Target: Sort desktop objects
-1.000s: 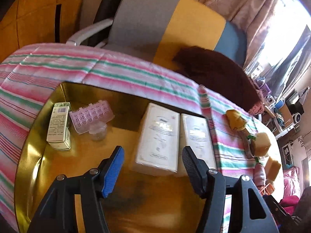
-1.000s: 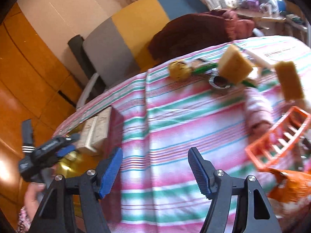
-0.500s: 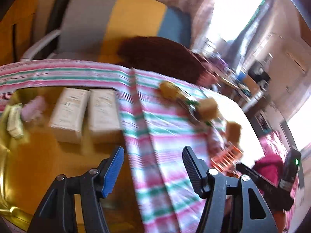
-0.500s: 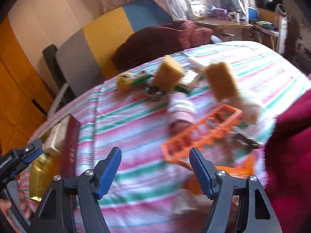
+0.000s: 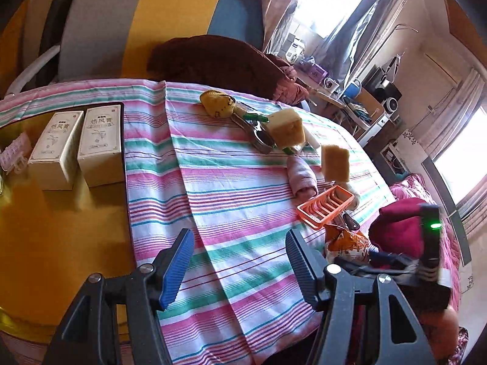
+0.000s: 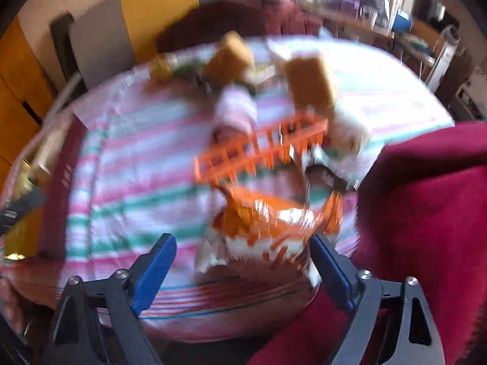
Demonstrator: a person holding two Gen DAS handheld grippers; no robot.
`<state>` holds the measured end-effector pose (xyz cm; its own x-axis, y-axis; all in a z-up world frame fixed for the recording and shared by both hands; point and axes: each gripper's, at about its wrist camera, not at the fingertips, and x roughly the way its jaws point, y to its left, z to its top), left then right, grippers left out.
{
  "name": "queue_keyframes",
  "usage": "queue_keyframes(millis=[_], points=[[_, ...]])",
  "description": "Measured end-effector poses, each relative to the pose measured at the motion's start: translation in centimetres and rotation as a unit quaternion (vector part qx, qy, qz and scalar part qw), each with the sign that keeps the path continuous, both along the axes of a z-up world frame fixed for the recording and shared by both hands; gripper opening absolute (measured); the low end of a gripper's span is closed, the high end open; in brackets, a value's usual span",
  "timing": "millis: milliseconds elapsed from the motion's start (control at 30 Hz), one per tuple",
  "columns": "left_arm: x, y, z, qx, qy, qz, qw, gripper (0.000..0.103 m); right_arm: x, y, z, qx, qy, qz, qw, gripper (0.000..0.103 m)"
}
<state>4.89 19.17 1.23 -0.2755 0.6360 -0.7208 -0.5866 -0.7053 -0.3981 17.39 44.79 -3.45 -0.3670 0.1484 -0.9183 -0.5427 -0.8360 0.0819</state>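
Left wrist view: striped cloth (image 5: 231,182) lies under and ahead of the fingers (image 5: 178,269). Two boxes (image 5: 76,146) stand side by side, far ahead to their left, on the tray (image 5: 45,243). Rack (image 5: 325,208) sits ahead right; snack bag (image 5: 347,243) just right of the right finger, nearer than the rack.

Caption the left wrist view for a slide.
Open left gripper hovers over the striped cloth; two white boxes on the gold tray, sponges and orange rack beyond.
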Motion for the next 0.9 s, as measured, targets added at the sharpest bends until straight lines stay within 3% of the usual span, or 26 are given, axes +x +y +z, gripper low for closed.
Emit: queue_keyframes(millis=[167,267,400,533,667,767,900], points=[[-0.2,-0.7,0.3,0.005,0.003,0.010,0.9999,0.063,-0.5,-0.4,0.0,-0.048,0.055,-0.010,0.997,0.095],[-0.5,-1.5,1.0,0.014,0.012,0.032,0.9993,0.063,-2.4,-2.2,0.3,-0.111,0.119,0.013,0.987,0.093],[-1.1,-2.9,2.2,0.027,0.023,0.064,0.9973,0.063,-5.2,-4.5,0.3,-0.158,0.168,0.053,0.972,0.092],[-1.5,-3.5,2.5,0.026,0.023,0.073,0.9967,0.064,-4.9,-5.1,2.3,-0.105,0.206,0.054,0.971,0.092],[-1.4,-1.9,1.8,0.021,0.007,0.056,0.9982,0.064,-1.7,-1.6,3.1,-0.050,0.209,-0.031,0.976,0.092],[-1.0,0.8,1.1,0.019,-0.017,0.026,0.9993,0.064,-0.1,1.2,3.0,-0.021,0.183,-0.074,0.980,0.092],[-0.5,5.5,0.4,-0.001,-0.033,-0.016,0.9993,0.064,1.6,4.0,2.7,-0.032,0.187,-0.107,0.976,0.091]])
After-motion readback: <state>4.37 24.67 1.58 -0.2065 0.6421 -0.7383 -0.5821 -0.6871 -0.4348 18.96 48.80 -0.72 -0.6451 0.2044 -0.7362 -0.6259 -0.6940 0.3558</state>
